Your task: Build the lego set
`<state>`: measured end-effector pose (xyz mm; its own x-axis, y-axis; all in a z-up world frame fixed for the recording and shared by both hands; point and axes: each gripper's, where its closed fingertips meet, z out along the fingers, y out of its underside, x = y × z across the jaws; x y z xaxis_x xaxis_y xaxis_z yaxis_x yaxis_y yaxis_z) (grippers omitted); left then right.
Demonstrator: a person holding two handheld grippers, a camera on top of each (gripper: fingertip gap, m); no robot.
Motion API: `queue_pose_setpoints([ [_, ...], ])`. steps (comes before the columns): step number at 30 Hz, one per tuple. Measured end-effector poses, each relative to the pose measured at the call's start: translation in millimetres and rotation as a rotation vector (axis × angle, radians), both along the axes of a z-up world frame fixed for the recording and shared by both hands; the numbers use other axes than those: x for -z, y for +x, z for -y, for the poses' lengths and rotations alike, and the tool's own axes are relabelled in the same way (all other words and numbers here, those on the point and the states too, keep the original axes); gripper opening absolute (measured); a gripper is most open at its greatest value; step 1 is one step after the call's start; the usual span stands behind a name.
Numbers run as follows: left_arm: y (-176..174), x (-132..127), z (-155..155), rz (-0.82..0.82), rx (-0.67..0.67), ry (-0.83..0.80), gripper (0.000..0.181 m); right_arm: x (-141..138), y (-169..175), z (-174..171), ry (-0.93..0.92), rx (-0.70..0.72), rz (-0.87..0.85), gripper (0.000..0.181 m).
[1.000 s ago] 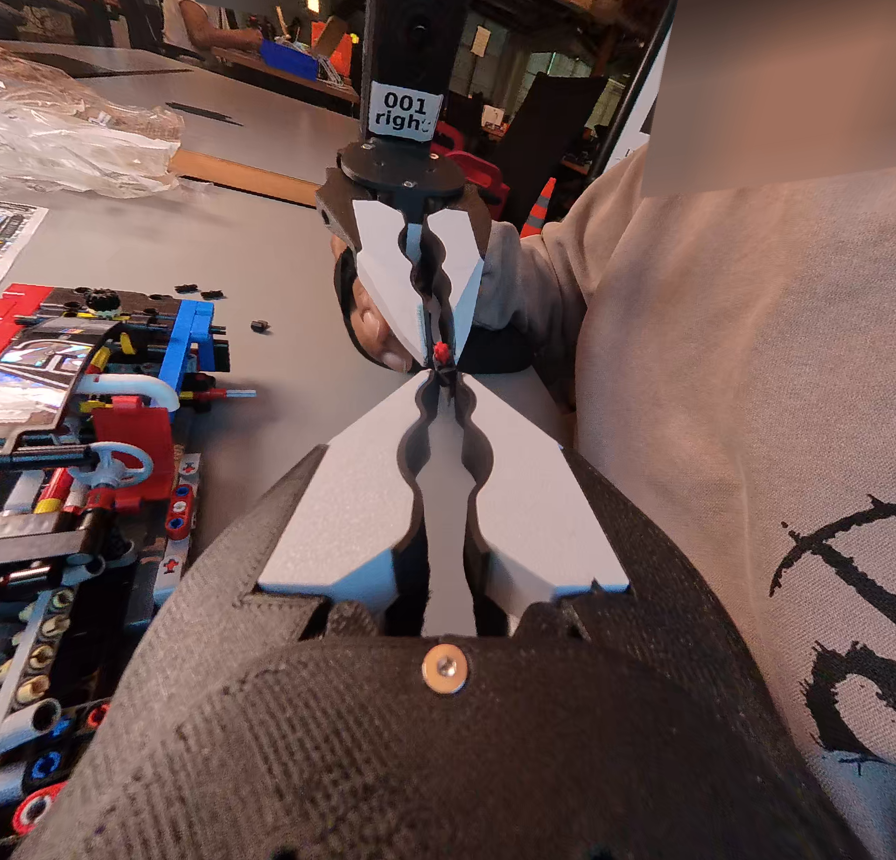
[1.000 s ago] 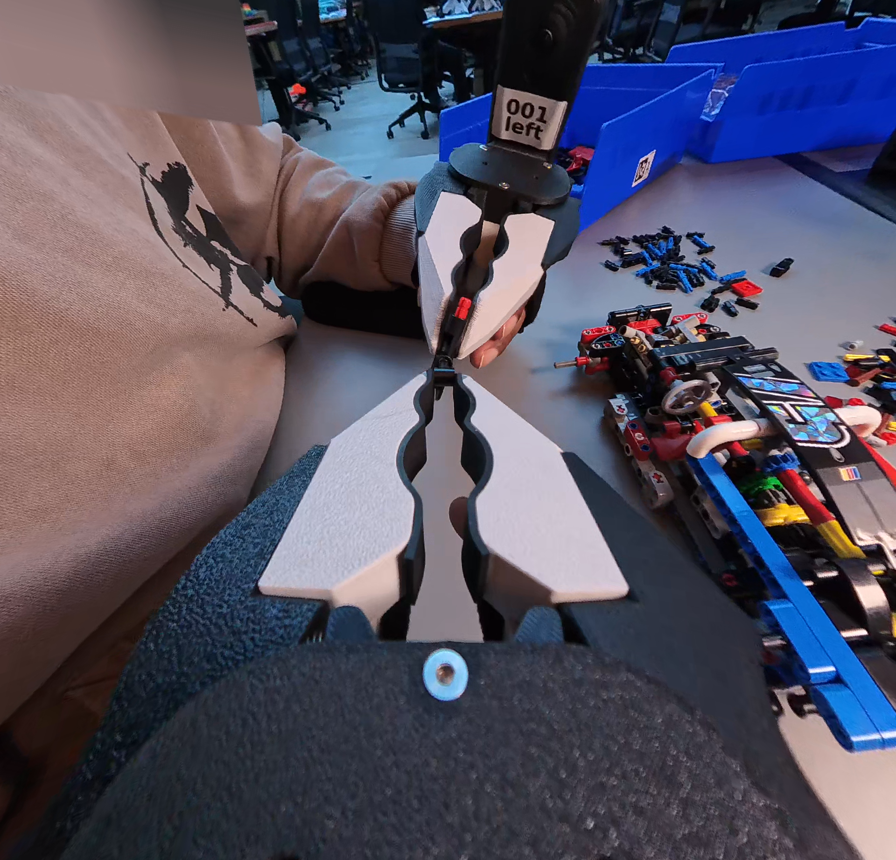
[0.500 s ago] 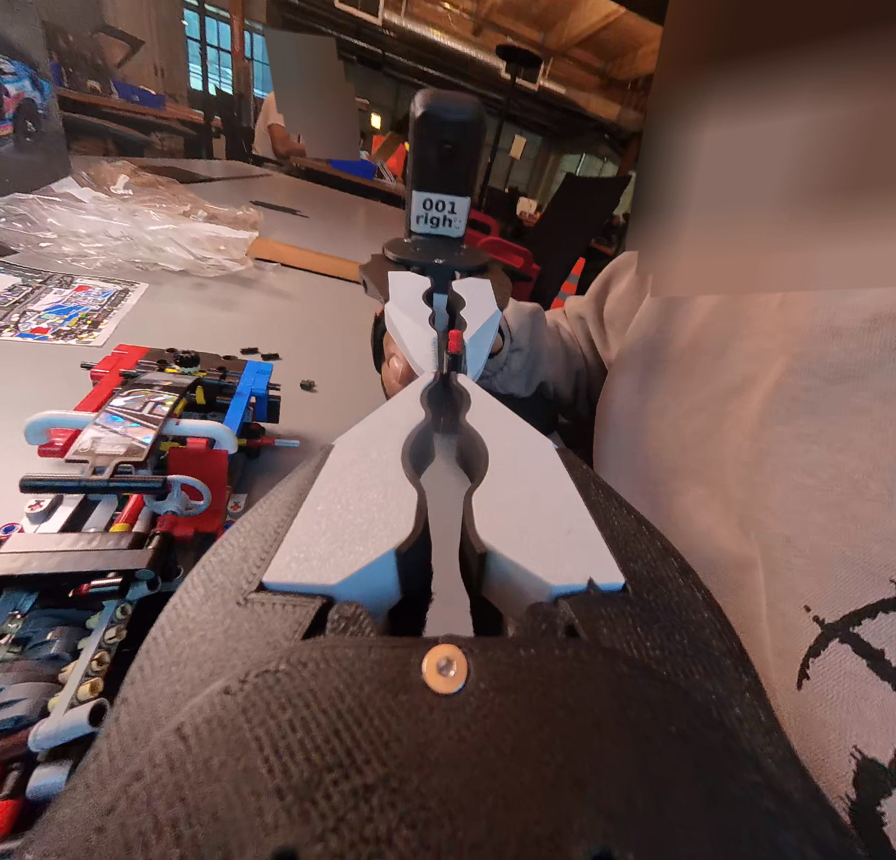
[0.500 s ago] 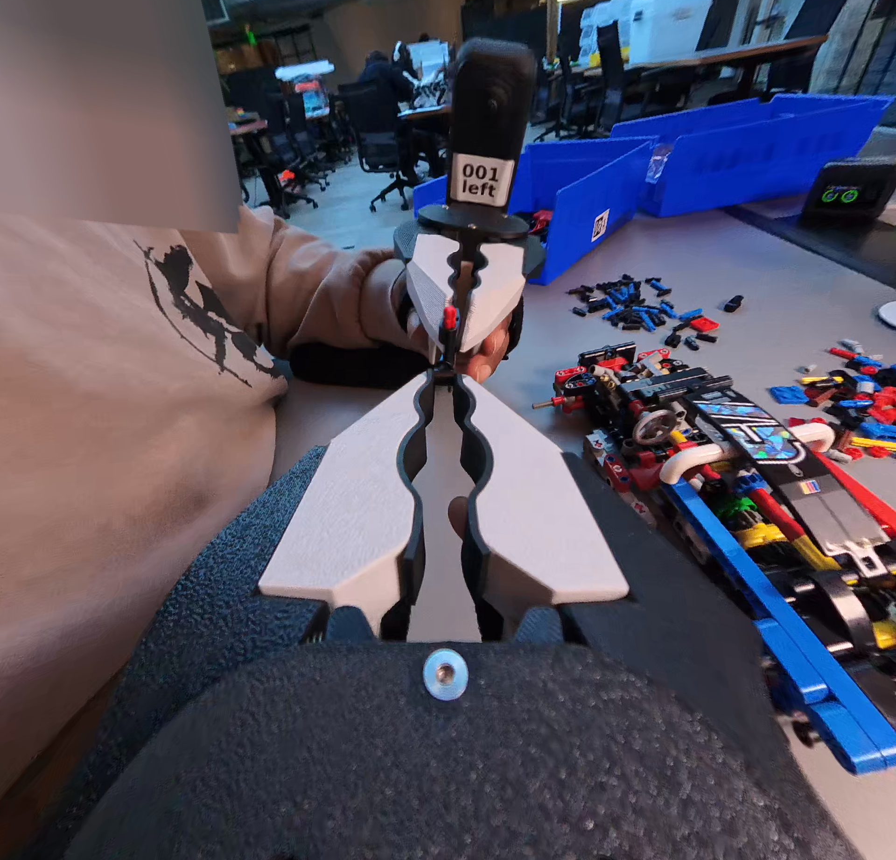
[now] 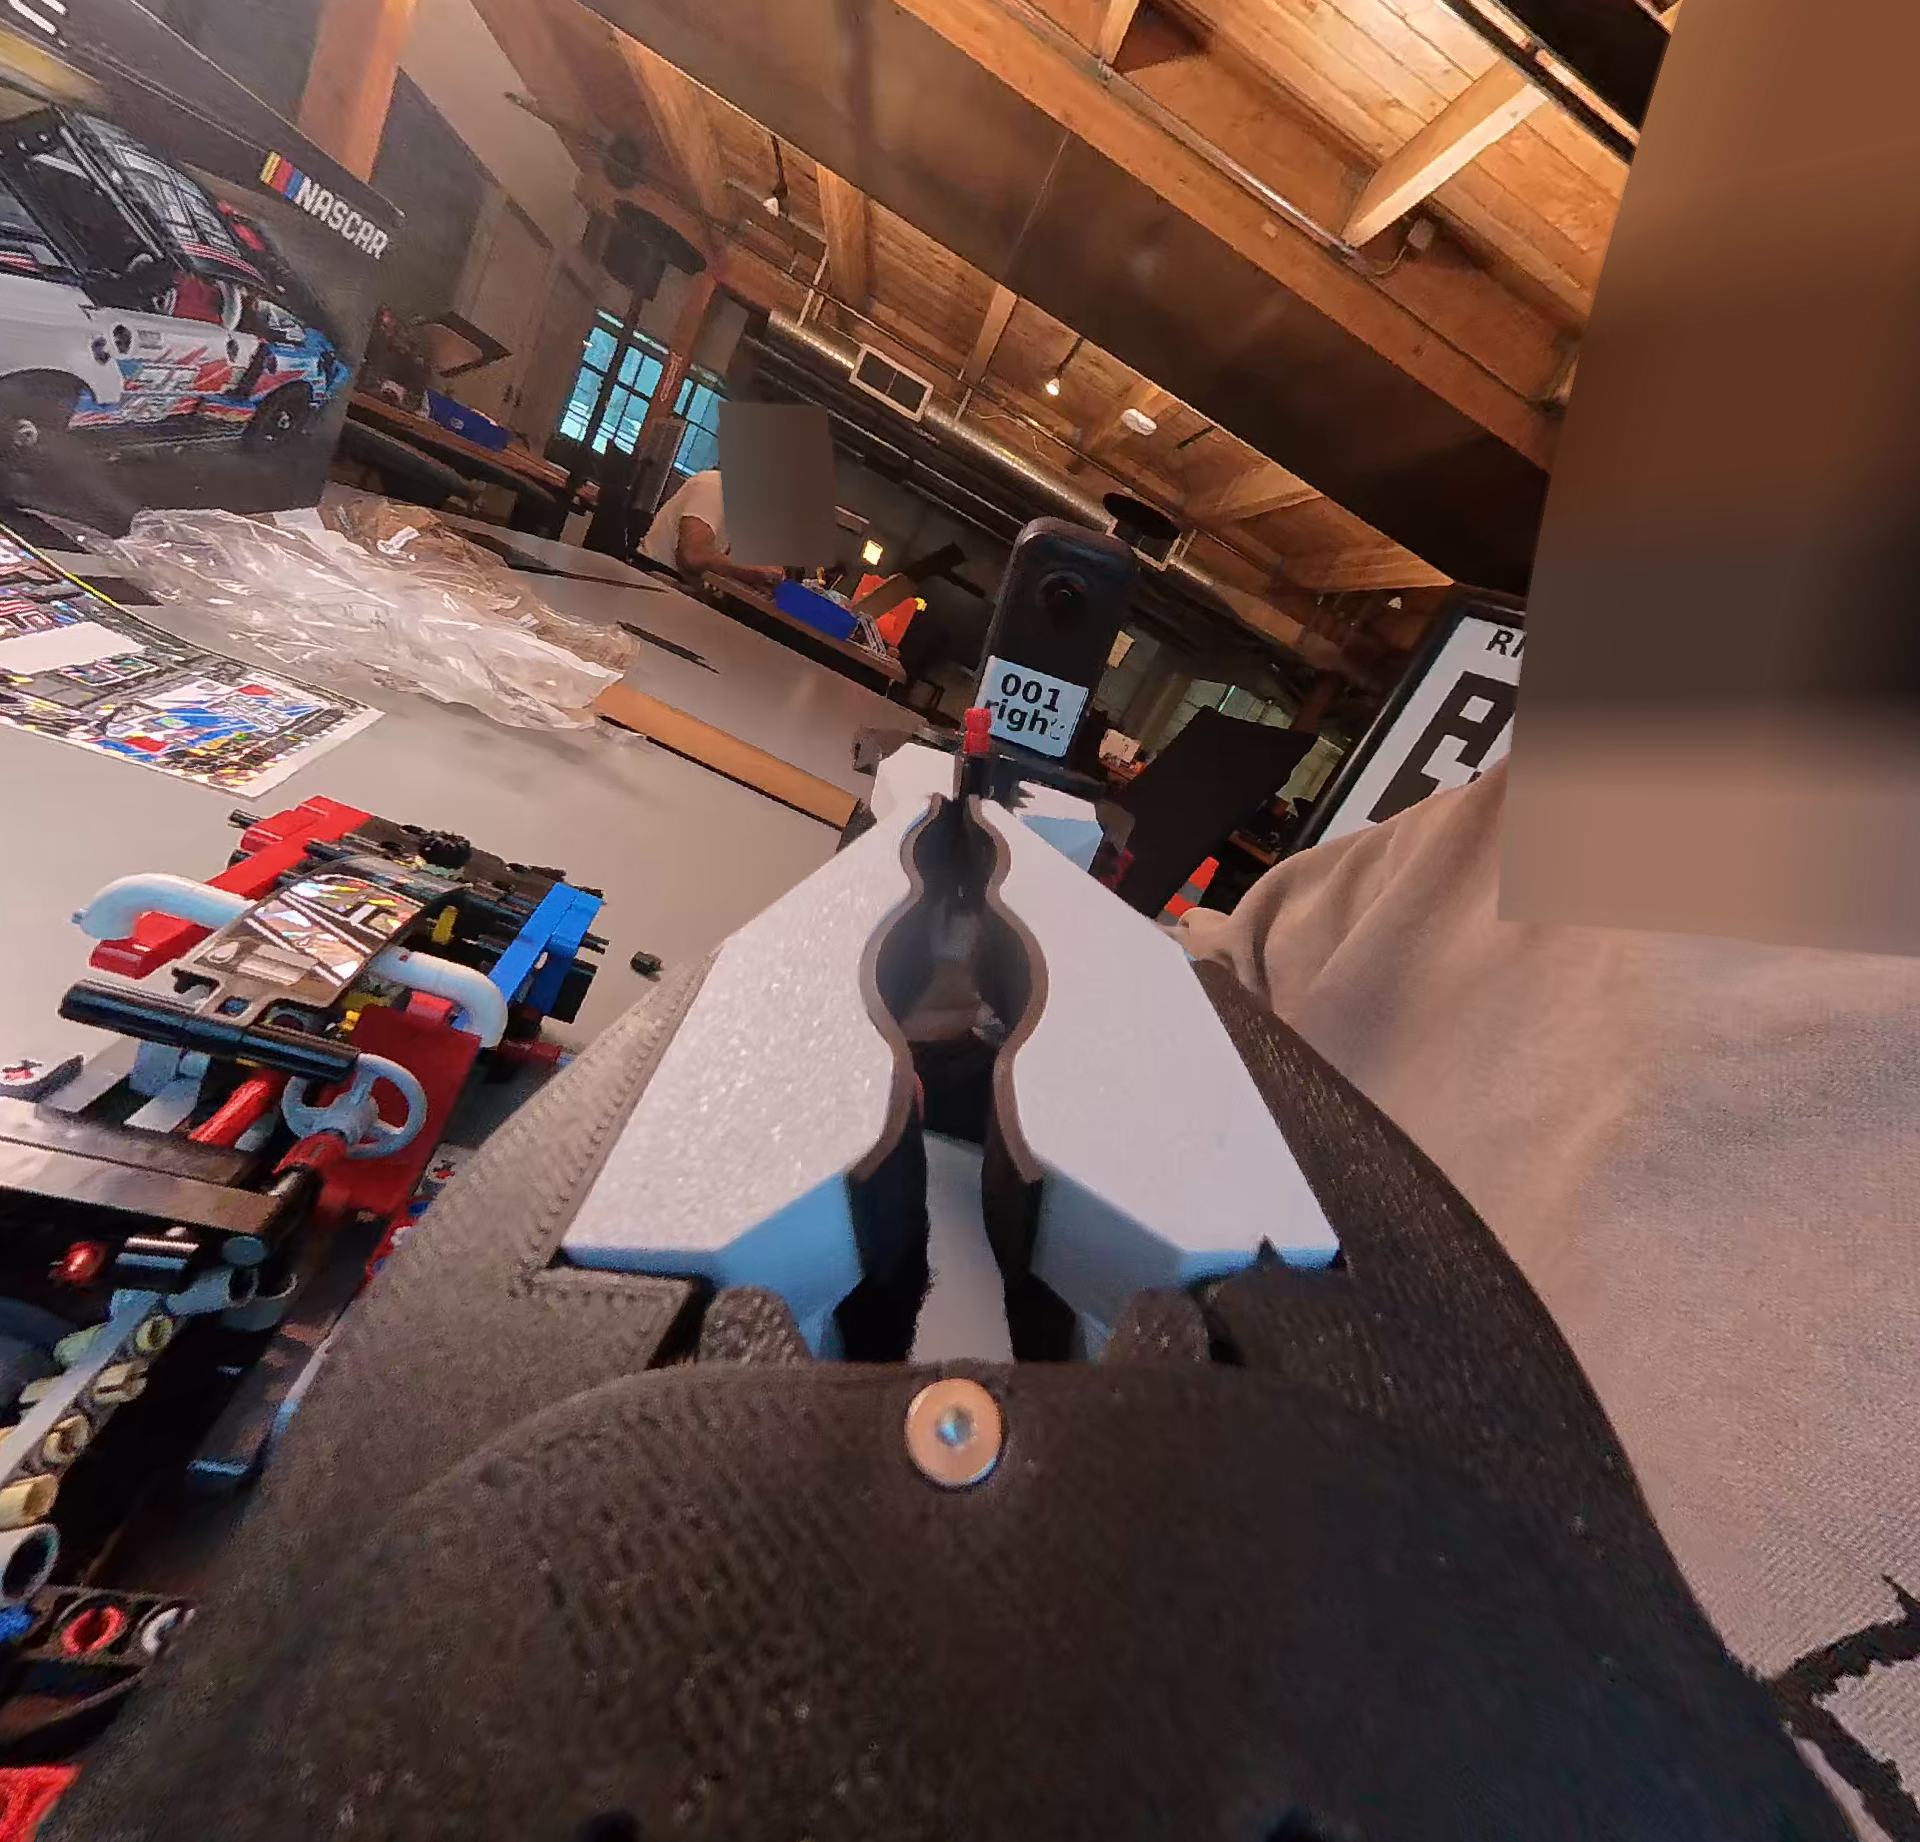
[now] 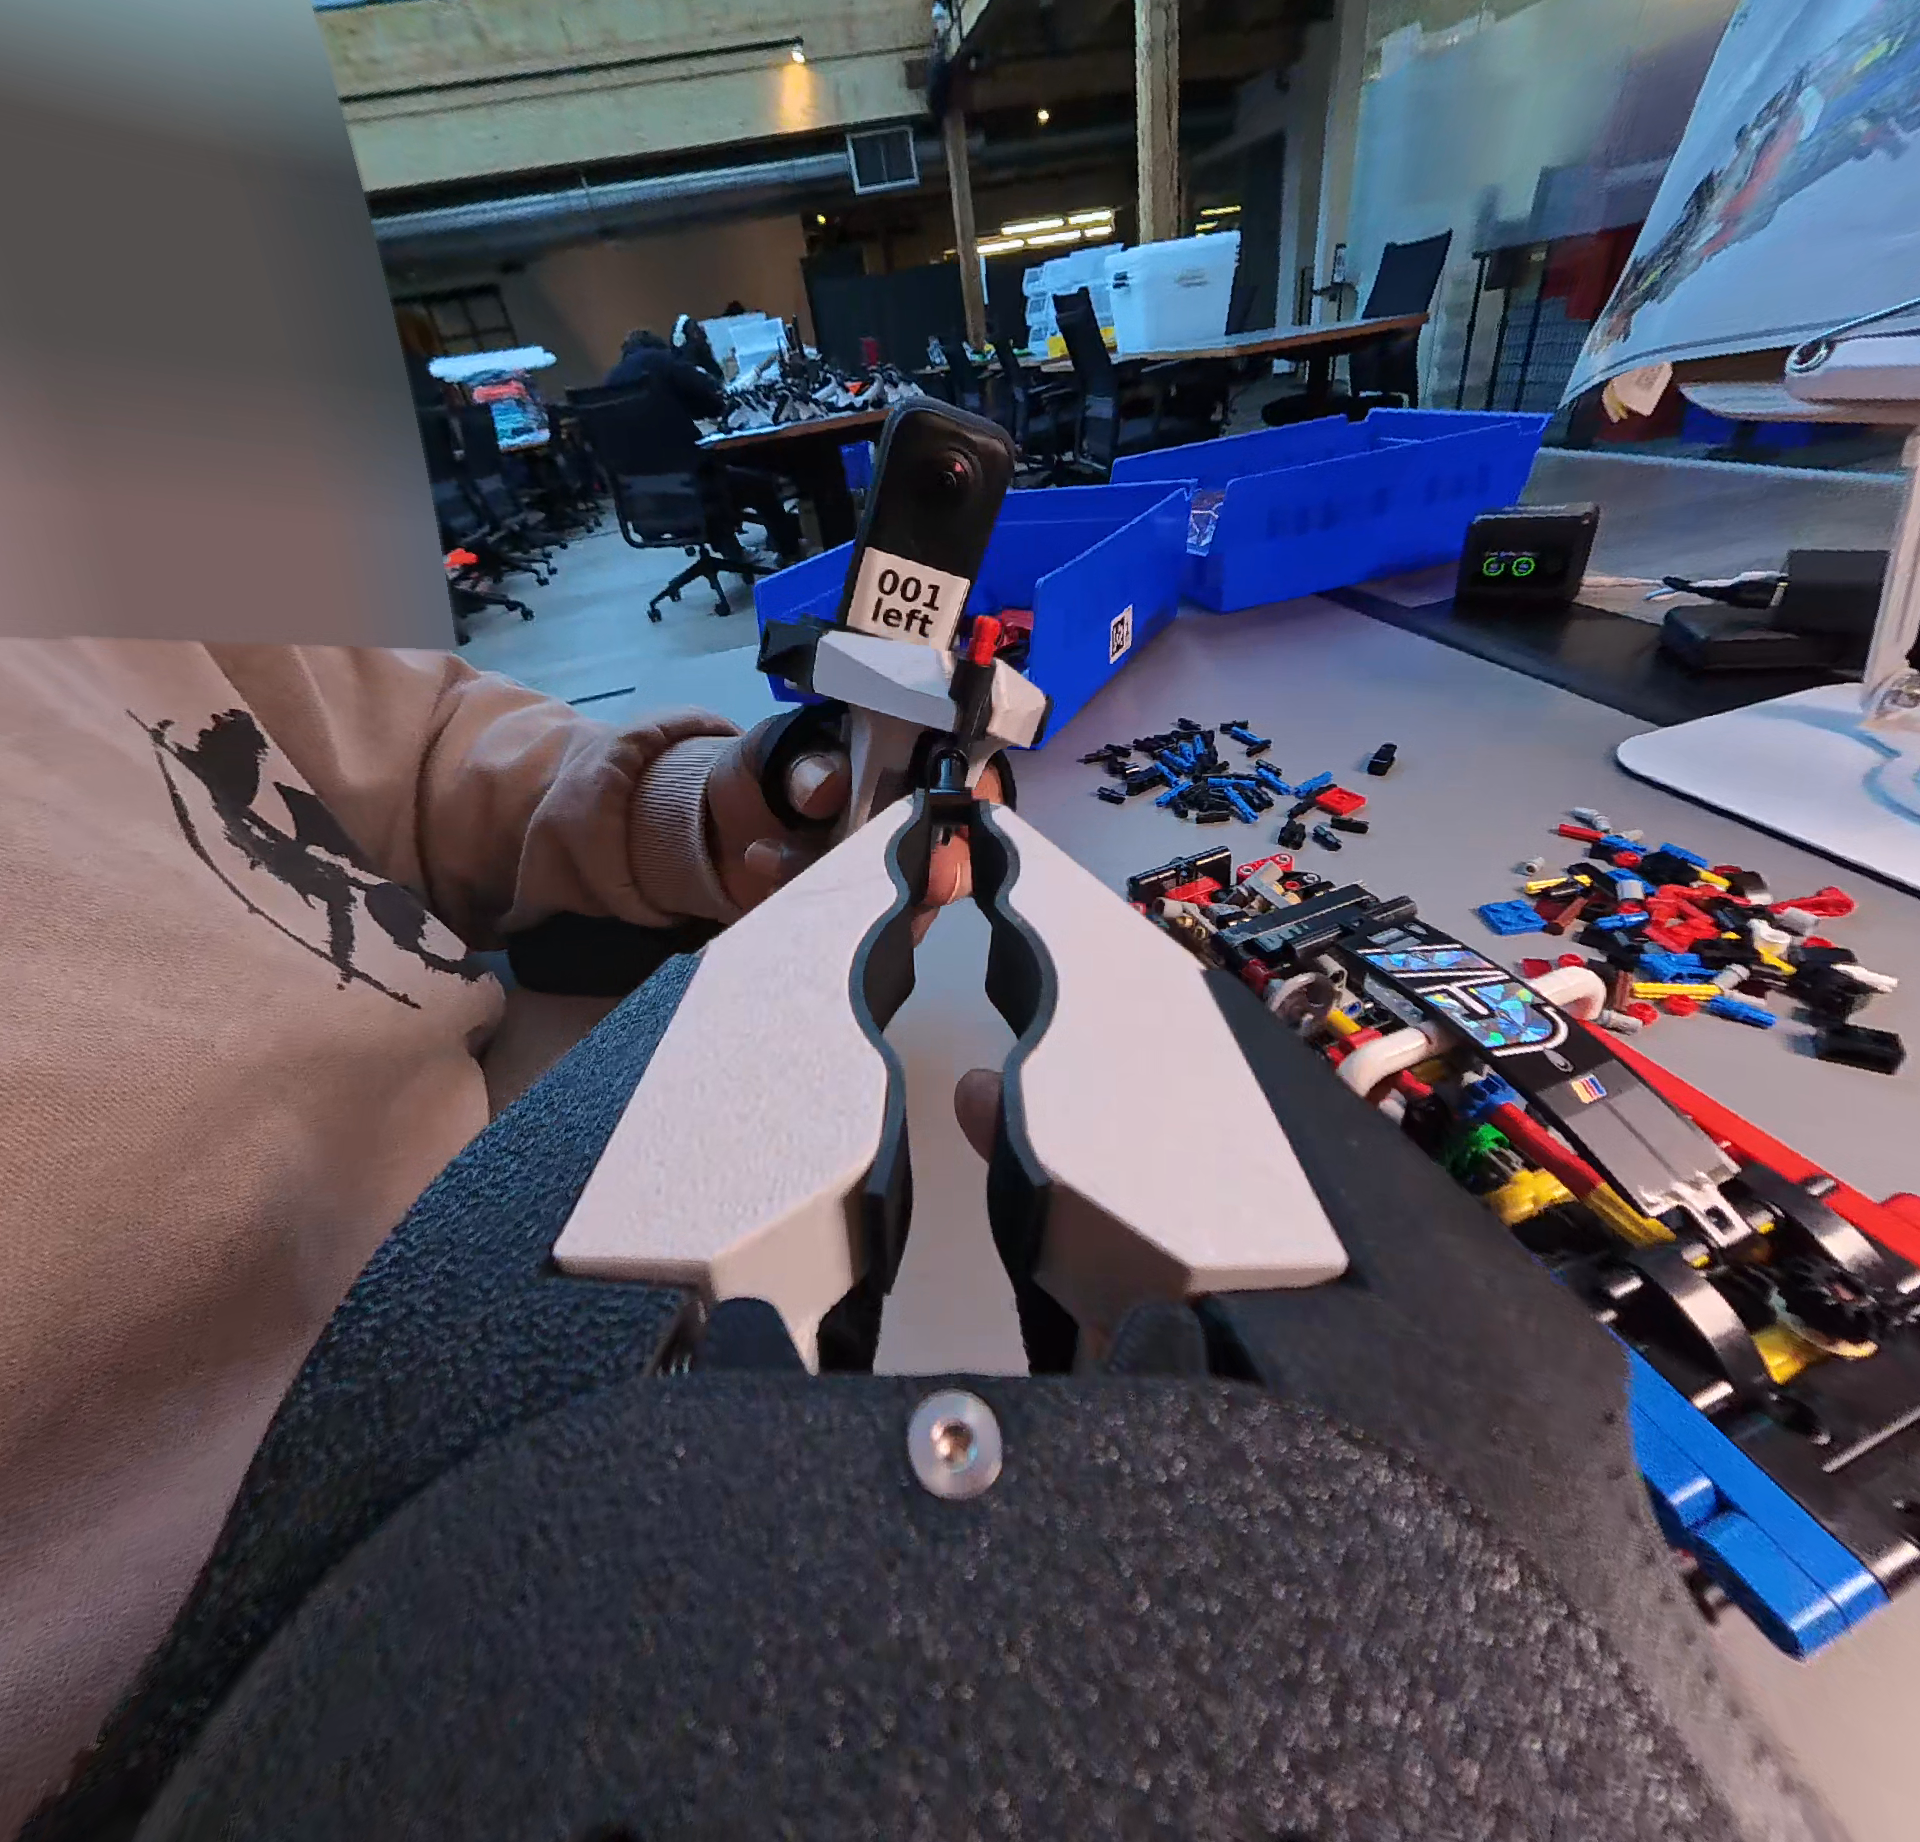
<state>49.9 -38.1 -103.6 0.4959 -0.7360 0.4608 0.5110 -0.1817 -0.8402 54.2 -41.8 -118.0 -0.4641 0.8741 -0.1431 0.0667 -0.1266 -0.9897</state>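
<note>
Pin (image 5: 975, 730): red-tipped, black shaft, upright, red end up, above table.
Left gripper (image 5: 962, 805): clenched on pin's shaft.
Right gripper (image 6: 943, 805): clenched on pin's lower end.
Car (image 6: 1475, 1044): on table, long axis running away from person.

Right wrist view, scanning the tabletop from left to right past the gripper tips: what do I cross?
Person's sleeve → left gripper gripping the small red-tipped piece → heap of black and blue pins → mixed pile of loose coloured parts → white stand base.

left wrist: low, tilted upward, faces right hand-held gripper (image 5: 1023, 805) | right wrist: faces left hand-held gripper (image 6: 961, 743), close | shared: lego car (image 6: 1455, 1044) on desk (image 6: 1455, 712)
</note>
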Motion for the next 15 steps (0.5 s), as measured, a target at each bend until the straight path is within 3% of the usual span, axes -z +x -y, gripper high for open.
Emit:
queue_pose_setpoints([
  [9,8.6,19.9,4.6,-0.371,-0.038,0.06,0.0,19.7,6.4,3.8,0.059,-0.066,0.146,0.005],
  [15,7.6,21.8,0.5,-0.368,-0.072,0.055,0.0,21.5,4.7,0.8,0.062,-0.043,0.141,0.005],
])
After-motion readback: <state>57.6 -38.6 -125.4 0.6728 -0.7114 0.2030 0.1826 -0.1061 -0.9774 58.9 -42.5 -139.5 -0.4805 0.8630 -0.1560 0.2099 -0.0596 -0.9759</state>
